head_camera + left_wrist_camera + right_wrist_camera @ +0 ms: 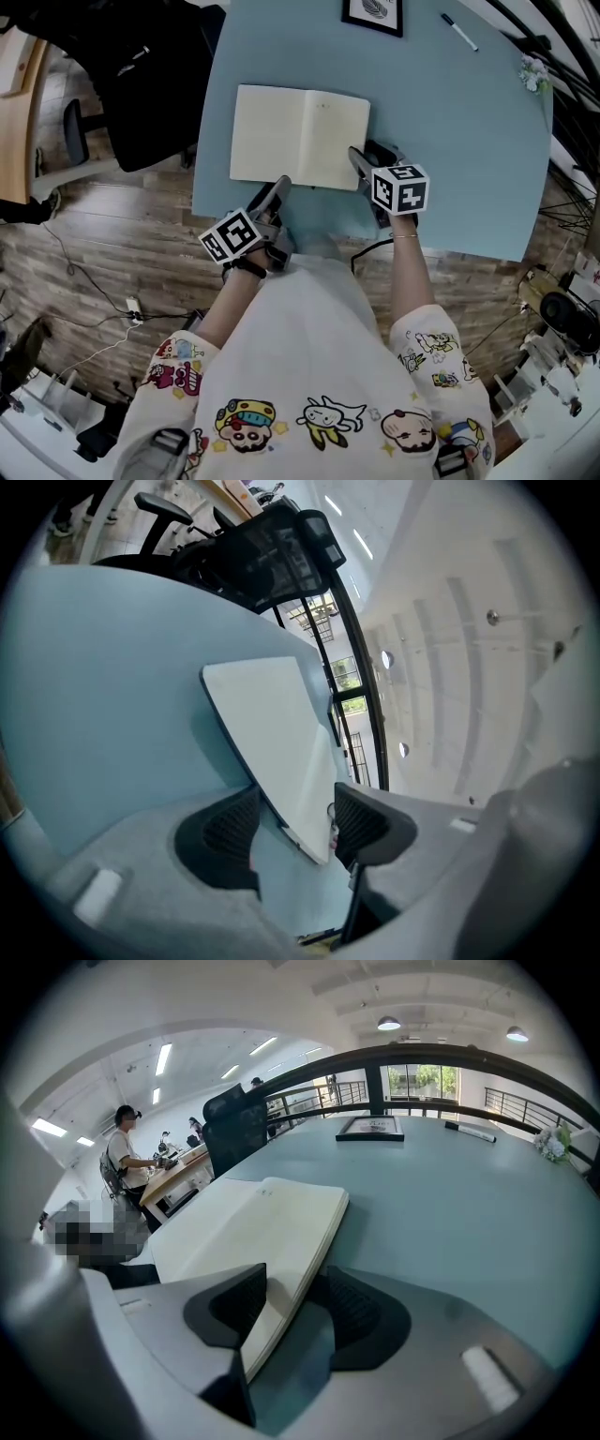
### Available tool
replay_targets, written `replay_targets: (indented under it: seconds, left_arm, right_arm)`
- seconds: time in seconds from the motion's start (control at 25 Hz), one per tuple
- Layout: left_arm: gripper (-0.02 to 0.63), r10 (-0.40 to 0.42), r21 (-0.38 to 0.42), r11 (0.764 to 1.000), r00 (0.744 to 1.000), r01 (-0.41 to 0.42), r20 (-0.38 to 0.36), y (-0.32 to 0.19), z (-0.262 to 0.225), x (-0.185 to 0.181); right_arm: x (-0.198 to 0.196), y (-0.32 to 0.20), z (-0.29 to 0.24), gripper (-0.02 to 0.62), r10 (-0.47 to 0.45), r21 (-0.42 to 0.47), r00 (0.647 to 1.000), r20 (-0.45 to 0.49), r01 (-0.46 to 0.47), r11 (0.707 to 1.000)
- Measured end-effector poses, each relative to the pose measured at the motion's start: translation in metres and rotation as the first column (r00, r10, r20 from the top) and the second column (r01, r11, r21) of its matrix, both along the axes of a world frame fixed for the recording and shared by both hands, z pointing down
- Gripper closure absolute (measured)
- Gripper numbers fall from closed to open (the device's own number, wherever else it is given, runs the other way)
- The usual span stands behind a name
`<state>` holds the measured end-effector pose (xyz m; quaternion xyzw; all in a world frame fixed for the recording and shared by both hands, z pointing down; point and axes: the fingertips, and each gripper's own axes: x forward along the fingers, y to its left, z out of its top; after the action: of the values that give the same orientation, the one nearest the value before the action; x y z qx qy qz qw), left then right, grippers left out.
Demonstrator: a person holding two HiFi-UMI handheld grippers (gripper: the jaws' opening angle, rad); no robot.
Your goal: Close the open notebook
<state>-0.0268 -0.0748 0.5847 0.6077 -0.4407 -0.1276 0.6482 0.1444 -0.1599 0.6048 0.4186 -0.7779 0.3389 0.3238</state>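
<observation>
We see the blue tabletop (pixel 469 141) with the notebook (pixel 300 136) lying open and flat near our edge. Our right tongs (pixel 291 1302) clamp its right near corner. Our left tongs (pixel 295 822) stand apart, the near edge between them, unpressed.

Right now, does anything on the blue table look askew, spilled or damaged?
Nothing stands out. The notebook lies open and flat on the table; the pen and framed picture lie tidily near the far edge.
</observation>
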Motion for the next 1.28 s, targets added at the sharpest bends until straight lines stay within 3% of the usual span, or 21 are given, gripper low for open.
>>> replay_targets:
  seconds: [0.48,0.64,0.8,1.12,1.28]
  left_arm:
    - [0.384,-0.159,0.094,0.984,0.985,0.153,0.066,-0.036,-0.008,-0.070]
    - [0.419,-0.129,0.113,0.986,0.989,0.120,0.076,-0.051,-0.013,-0.079]
    - [0.563,-0.105,0.094,0.991,0.987,0.093,0.126,-0.054,-0.009,-0.084]
    - [0.575,-0.086,0.100,0.992,0.991,0.075,0.105,-0.055,-0.015,-0.078]
    - [0.584,-0.044,0.131,0.991,0.991,0.028,0.127,-0.057,-0.027,-0.072]
  right_arm:
    - [0.002,0.001,0.000,0.380,0.011,-0.010,1.000,0.007,-0.011,1.000]
    - [0.003,0.002,-0.002,0.380,0.017,-0.012,1.000,0.010,-0.017,1.000]
    - [0.001,0.002,-0.003,0.380,0.019,-0.011,1.000,0.012,-0.019,1.000]
    - [0.006,0.002,-0.002,0.380,0.025,-0.012,1.000,0.016,-0.025,1.000]
    - [0.007,0.000,-0.003,0.380,0.033,-0.014,0.999,0.023,-0.033,0.999]
